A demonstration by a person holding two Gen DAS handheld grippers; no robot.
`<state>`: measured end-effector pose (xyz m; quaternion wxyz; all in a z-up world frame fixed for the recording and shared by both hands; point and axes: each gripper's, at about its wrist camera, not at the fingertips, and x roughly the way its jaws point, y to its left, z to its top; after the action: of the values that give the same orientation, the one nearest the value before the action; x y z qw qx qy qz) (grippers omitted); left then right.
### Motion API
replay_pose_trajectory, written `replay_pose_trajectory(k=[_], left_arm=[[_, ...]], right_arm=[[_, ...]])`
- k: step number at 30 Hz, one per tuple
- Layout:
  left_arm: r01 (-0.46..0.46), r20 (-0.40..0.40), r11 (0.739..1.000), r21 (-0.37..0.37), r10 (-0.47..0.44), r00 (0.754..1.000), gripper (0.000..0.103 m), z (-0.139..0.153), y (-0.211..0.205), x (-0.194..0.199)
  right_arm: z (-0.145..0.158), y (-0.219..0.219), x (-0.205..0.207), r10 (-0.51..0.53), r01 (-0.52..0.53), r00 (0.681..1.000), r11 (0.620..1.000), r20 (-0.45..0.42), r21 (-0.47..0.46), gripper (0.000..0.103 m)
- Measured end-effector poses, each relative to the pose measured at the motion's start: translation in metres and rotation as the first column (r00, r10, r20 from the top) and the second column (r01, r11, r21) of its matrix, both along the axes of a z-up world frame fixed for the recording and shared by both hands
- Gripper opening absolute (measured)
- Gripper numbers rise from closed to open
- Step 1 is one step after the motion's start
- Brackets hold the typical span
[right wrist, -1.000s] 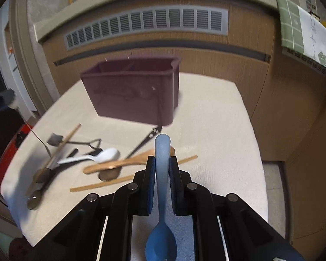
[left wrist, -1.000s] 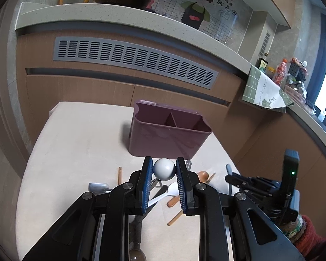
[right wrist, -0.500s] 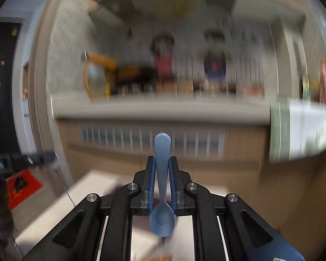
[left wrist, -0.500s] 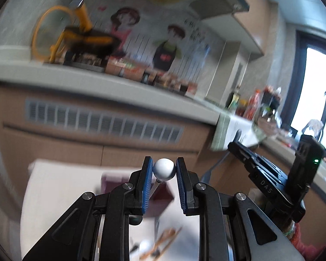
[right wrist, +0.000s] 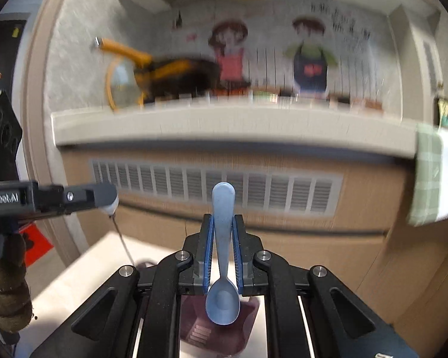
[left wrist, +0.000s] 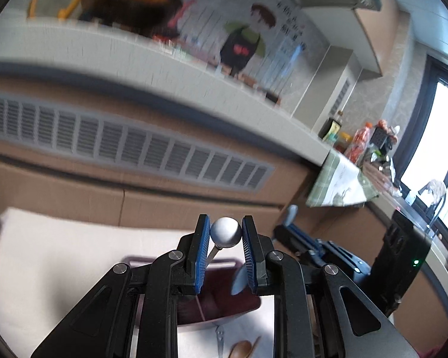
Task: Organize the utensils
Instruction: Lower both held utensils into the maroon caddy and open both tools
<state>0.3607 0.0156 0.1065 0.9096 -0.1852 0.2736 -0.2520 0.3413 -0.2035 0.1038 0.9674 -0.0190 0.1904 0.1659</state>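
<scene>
Since a second before, both grippers had lifted off the table: the utensils that had filled the lower part of each view had dropped almost out of sight, and the counter and wall drawing had come into frame. The purple caddy (left wrist: 224, 295) had slid from ahead of the fingers to directly beneath them.

Only the left wrist view showed what remained on the white table (left wrist: 59, 256): a wooden spoon (left wrist: 242, 349) at the bottom edge, beside a metal handle. Only the right wrist view showed the thin wire stem hanging below the left gripper (right wrist: 104, 200), and the blue spoon's bowl over the caddy (right wrist: 218, 328).

The left gripper (left wrist: 225, 238) was closed on a metal ball-ended utensil (left wrist: 225, 232), its blue pads pressing the ball. The right gripper (right wrist: 223, 256) was clamped narrowly on the blue spoon (right wrist: 223, 238), handle pointing forward, bowl toward the camera.
</scene>
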Motion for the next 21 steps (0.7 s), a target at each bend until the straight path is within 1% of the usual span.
replay_pose_trajectory(k=[3, 7, 9, 10, 11, 13, 14, 16, 17, 20, 21], left_arm=[[0.019, -0.061, 1.0, 0.011, -0.018, 0.998, 0.023, -0.026, -0.002, 0.013], [0.023, -0.126, 1.0, 0.018, -0.02, 0.992, 0.023, -0.05, -0.004, 0.02], [0.022, -0.15, 1.0, 0.007, -0.02, 0.988, 0.025, -0.057, -0.002, 0.02], [0.017, -0.158, 1.0, 0.0, -0.017, 0.987, 0.029, -0.061, 0.0, 0.021], [0.011, -0.163, 1.0, -0.004, -0.012, 0.986, 0.037, -0.062, 0.001, 0.02], [0.004, -0.162, 1.0, -0.021, -0.008, 0.987, 0.047, -0.06, 0.006, 0.017], [0.004, -0.157, 1.0, -0.028, -0.008, 0.988, 0.048, -0.058, 0.008, 0.015], [-0.005, -0.135, 0.999, -0.039, -0.001, 0.991, 0.051, -0.051, 0.014, 0.007], [-0.013, -0.116, 0.999, -0.044, 0.008, 0.993, 0.053, -0.046, 0.017, 0.001], [-0.051, -0.071, 0.998, -0.047, 0.048, 0.996, 0.057, -0.035, 0.029, -0.019], [-0.067, -0.059, 0.997, -0.043, 0.065, 0.996, 0.058, -0.033, 0.034, -0.025]], right_arm=[[-0.026, 0.005, 0.011, 0.013, -0.013, 0.997, 1.0, -0.076, 0.001, 0.011], [-0.049, 0.009, 0.017, 0.026, -0.027, 0.991, 1.0, -0.128, -0.008, 0.011], [-0.06, 0.011, 0.02, 0.023, -0.026, 0.987, 1.0, -0.159, -0.014, 0.011], [-0.062, 0.01, 0.019, 0.023, -0.026, 0.985, 1.0, -0.172, -0.014, 0.011], [-0.067, 0.009, 0.02, 0.026, -0.029, 0.98, 1.0, -0.197, -0.009, 0.012], [-0.073, 0.008, 0.022, 0.039, -0.038, 0.971, 0.999, -0.235, 0.008, 0.013], [-0.075, 0.006, 0.021, 0.044, -0.041, 0.967, 0.999, -0.252, 0.016, 0.014], [-0.075, 0.003, 0.018, 0.039, -0.035, 0.966, 0.999, -0.255, 0.022, 0.017], [-0.072, 0.001, 0.012, 0.036, -0.031, 0.969, 0.999, -0.243, 0.024, 0.018], [-0.056, -0.006, -0.011, 0.055, -0.047, 0.983, 0.998, -0.176, 0.05, 0.022], [-0.051, -0.008, -0.02, 0.071, -0.062, 0.985, 0.996, -0.156, 0.058, 0.025]])
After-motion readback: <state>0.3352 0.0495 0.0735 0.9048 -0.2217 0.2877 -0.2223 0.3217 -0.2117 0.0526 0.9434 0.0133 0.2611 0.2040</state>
